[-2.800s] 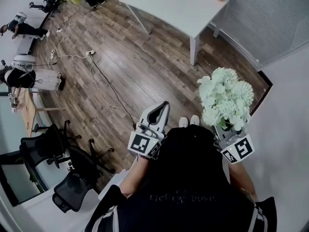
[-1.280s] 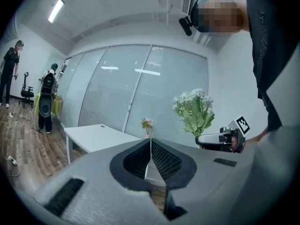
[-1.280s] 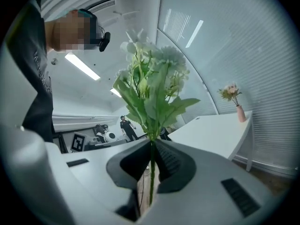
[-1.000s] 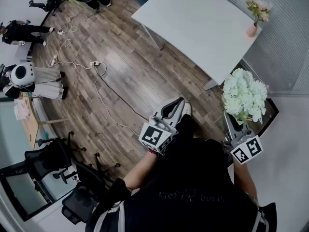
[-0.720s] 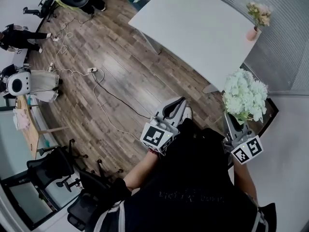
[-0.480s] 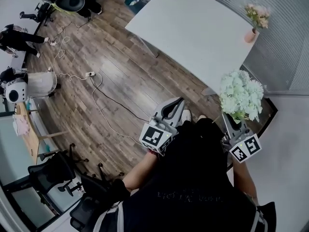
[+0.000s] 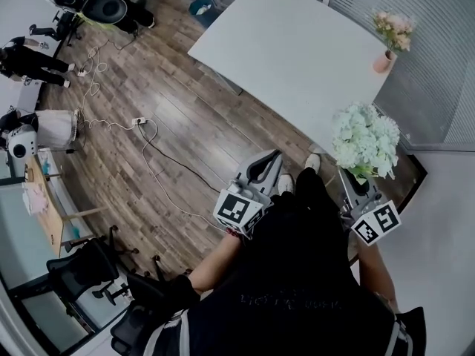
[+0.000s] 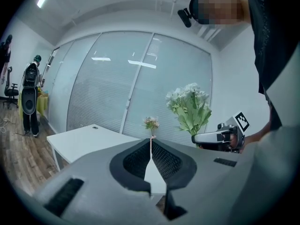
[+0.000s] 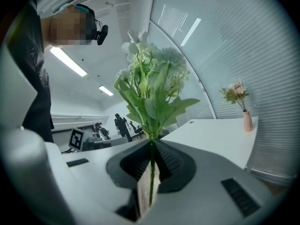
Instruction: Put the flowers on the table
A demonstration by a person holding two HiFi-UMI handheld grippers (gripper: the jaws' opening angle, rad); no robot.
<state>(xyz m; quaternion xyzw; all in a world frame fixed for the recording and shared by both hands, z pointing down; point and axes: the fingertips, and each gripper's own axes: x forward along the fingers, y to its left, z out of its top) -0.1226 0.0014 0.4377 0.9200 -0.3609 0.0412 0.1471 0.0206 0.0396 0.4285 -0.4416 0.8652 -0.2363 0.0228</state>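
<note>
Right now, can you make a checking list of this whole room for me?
Surface: white table, holding only a small pink vase of flowers near its far corner.
Job's things: white flowers, held upright, not yet on the table.
Clutter: nothing seen on the table besides the vase.
Grippers: right hand-held gripper shut on the flower stems; left hand-held gripper shut, empty.
Cables: long cable and power strip on the wooden floor.
Surroundings: office chairs, glass wall with blinds, a person far left.
</note>
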